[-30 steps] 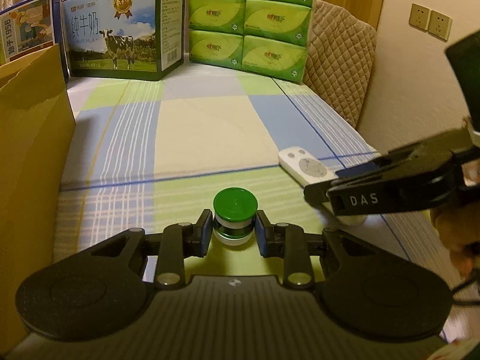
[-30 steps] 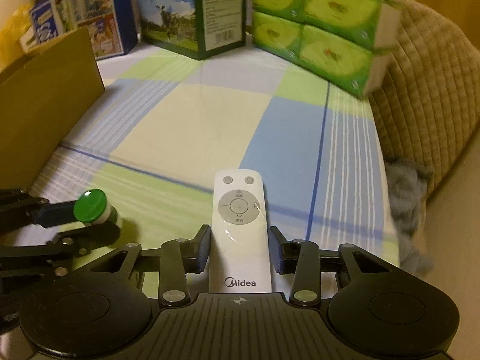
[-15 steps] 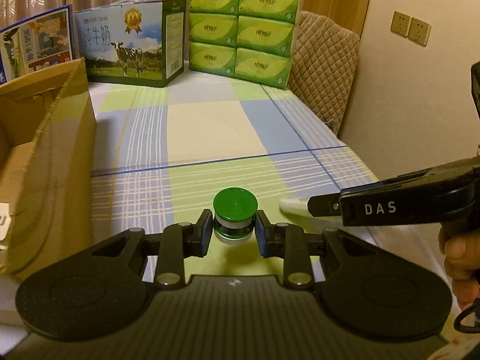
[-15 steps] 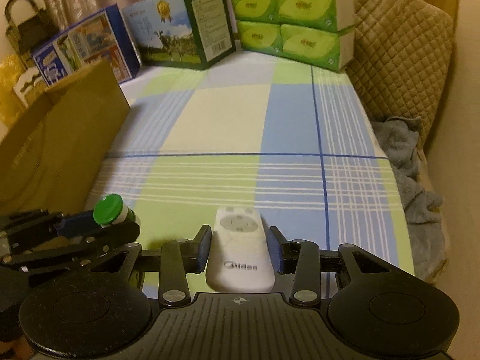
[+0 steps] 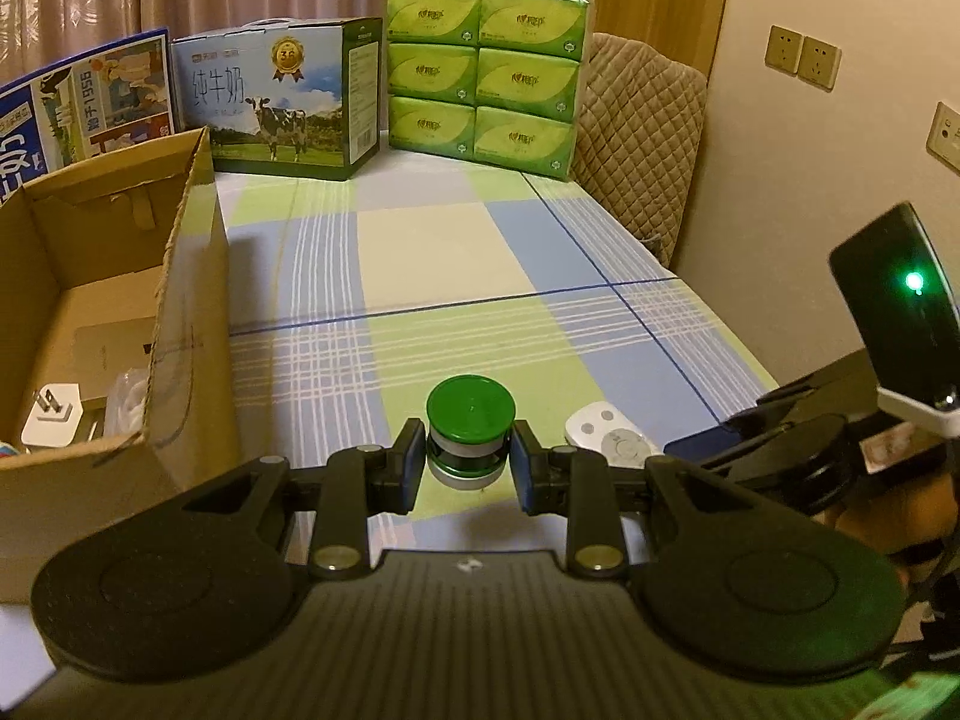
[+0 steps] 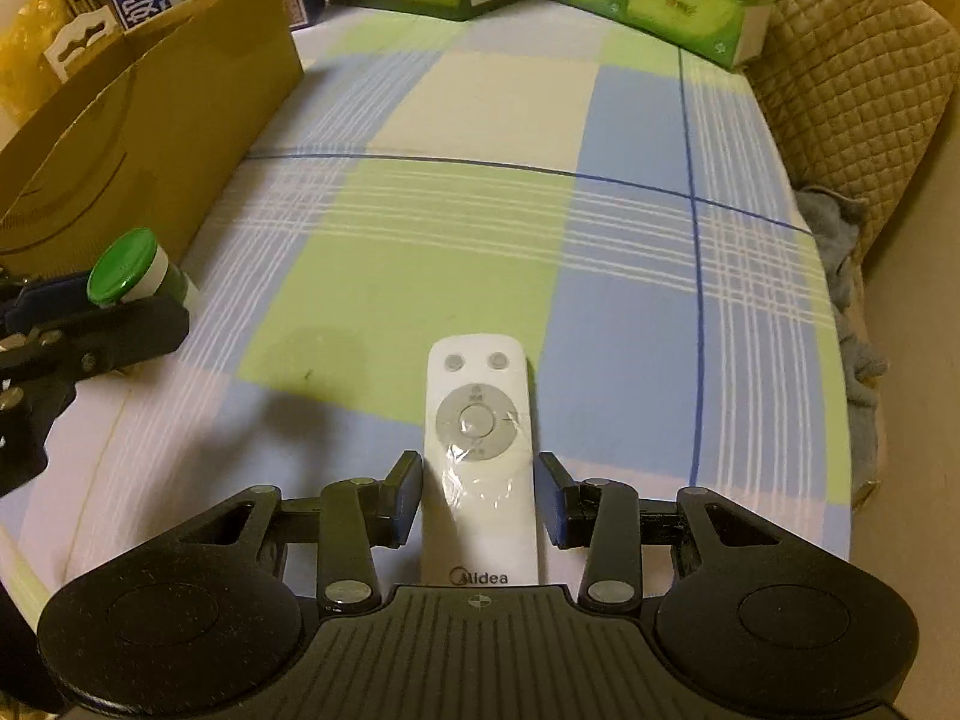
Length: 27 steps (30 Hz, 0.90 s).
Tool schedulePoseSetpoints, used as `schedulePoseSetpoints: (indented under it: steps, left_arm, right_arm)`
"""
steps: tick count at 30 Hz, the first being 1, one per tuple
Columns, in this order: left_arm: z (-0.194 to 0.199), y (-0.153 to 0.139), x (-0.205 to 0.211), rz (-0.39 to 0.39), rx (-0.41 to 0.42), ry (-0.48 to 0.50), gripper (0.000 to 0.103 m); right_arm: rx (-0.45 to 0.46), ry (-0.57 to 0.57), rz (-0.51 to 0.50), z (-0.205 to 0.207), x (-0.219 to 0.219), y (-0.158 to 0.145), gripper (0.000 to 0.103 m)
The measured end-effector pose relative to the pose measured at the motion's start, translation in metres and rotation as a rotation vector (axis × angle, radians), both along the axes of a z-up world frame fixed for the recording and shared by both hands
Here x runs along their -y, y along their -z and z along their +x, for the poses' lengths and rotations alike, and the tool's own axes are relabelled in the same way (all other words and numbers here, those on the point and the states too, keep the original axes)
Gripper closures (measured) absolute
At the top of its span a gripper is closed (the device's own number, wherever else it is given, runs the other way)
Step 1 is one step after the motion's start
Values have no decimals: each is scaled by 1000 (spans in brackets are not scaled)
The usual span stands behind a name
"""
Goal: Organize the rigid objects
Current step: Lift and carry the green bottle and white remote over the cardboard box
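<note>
Left wrist view: the checked cloth (image 5: 456, 252) covers the whole work surface. The open cardboard box (image 5: 180, 312) stands on its left edge; a charger plug (image 5: 51, 420) and other small items lie on the box floor. Cartons and tissue packs stand along the far edge, well apart from the work area.

Step in hand: transport. Both items are gripped and appear lifted clear of the cloth; neither is over the box yet.

1. Left gripper (image 5: 471, 450): jaws clamped on the green-capped jar (image 5: 471, 426), one pad on each side of the body just below the cap. The jar sits upright, near the box's right wall and outside it.
2. Right gripper (image 6: 477, 501): jaws clamped on the remote (image 6: 477, 450) across its lower half. The button end points away from the camera, over the green and blue squares. In the left wrist view the remote's tip shows just right of the jar.

Next move, as judged:
- Carry the jar left and above the box wall, then lower it to a bare part of the floor before parting the jaws. Avoid the plug.
- Keep the remote level while the left gripper works; the two grippers are near each other, so stagger the placements.
- Place the remote flat beside the jar.
</note>
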<state>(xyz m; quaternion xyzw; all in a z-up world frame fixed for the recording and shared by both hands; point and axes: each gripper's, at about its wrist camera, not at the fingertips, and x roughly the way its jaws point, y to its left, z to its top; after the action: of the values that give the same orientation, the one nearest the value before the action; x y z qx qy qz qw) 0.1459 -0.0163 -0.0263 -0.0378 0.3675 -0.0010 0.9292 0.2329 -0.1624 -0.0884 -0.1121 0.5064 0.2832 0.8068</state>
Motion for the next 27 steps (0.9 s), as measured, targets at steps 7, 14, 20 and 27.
schedulePoseSetpoints:
  steps: [7, 14, 20, 27]
  left_arm:
    - [0, 3, -1, -8, -11, 3, 78]
    - [-6, 2, -3, -13, -14, -3, 78]
    - [-15, -9, -9, -13, 1, -11, 78]
    - [-28, -40, -18, -21, 50, -27, 78]
  right_arm:
    - [22, -51, -59, -2, -14, 9, 58]
    - [35, -54, -88, 1, -24, 7, 65]
    - [77, -10, -32, -11, -18, -13, 66]
    - [128, 50, 97, -32, -16, -62, 66]
